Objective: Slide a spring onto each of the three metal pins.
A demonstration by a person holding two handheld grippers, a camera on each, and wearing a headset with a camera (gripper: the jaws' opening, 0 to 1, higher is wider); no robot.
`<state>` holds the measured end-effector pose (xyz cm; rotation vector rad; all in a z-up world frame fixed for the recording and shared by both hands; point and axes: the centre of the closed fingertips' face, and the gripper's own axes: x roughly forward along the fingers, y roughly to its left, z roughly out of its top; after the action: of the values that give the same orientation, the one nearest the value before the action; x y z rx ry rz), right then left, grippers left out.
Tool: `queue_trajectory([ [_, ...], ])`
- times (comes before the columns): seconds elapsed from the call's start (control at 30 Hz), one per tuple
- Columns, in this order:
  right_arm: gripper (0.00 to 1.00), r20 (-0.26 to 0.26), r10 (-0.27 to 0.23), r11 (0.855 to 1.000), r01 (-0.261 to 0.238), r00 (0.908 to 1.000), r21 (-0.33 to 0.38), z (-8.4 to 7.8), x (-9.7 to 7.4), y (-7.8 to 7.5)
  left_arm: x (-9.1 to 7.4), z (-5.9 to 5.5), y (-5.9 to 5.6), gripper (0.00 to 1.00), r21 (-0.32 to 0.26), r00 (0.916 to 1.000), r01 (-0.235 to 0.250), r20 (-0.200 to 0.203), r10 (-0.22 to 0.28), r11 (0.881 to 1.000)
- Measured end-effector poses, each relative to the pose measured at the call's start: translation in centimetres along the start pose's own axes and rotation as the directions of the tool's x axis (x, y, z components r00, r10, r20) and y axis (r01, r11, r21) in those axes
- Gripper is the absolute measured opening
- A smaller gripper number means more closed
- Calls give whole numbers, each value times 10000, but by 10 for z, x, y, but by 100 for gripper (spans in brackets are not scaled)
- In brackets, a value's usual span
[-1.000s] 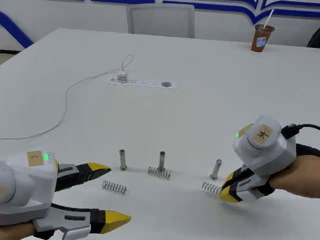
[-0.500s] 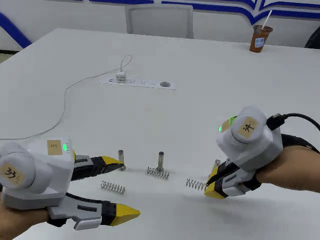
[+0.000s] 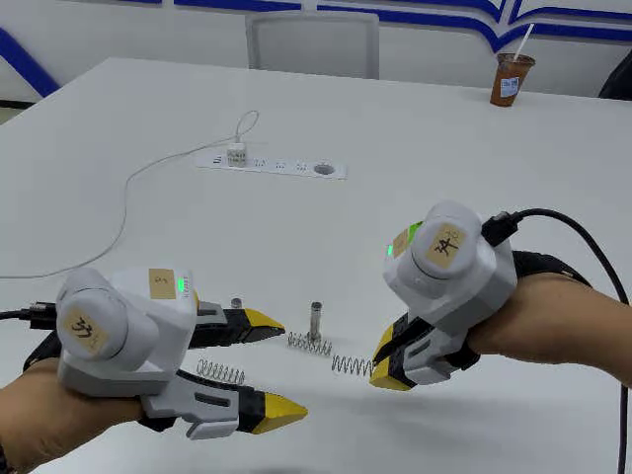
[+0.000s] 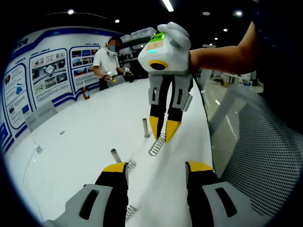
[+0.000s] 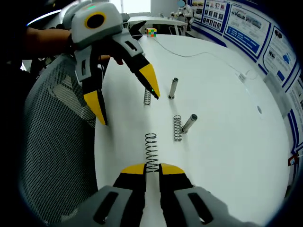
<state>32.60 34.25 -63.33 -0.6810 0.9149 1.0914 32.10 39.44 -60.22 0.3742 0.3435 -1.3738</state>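
Three springs sit toward the near edge of the white table [image 3: 444, 168]. One spring [image 3: 351, 365] is pinched at one end by the right gripper [image 3: 383, 369], whose jaws are closed tight on it (the right gripper view shows the coil sticking straight out past the yellow tips). The rest of the coil points twd the left gripper [image 3: 277, 367]. Whether it touches the table, we can't tell.

A second spring [image 3: 309, 344] lies flat, w/ the middle pin [image 3: 315, 321] standing upright just behind it. The third spring [image 3: 219, 371] lies flat on the table under the gap btwn the left gripper's jaws, which are spread wide w/ nothing in them. We see another pin [image 3: 236, 303] poking up just beyond that gripper's far jaw, mostly hidden.

The grippers face each other along the near edge, tips apart, the held coil btwn them. Farther back, a white power strip [image 3: 275, 164] w/ a cable [image 3: 128, 207] lies near the table's centre. A drink cup [image 3: 513, 77] stands by the far right corner.
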Motion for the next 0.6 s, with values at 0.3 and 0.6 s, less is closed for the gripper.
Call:
queue_trajectory([
  [0.3,11,17,213,9990,-212,9998,-405,10,1,8,9,0,-2,39,113,9995,301,-77,-300,9995],
  [0.6,11,56,330,9962,-325,9994,-813,20,0,14,17,1,-7,30,425,9981,593,-212,-584,9973],
])
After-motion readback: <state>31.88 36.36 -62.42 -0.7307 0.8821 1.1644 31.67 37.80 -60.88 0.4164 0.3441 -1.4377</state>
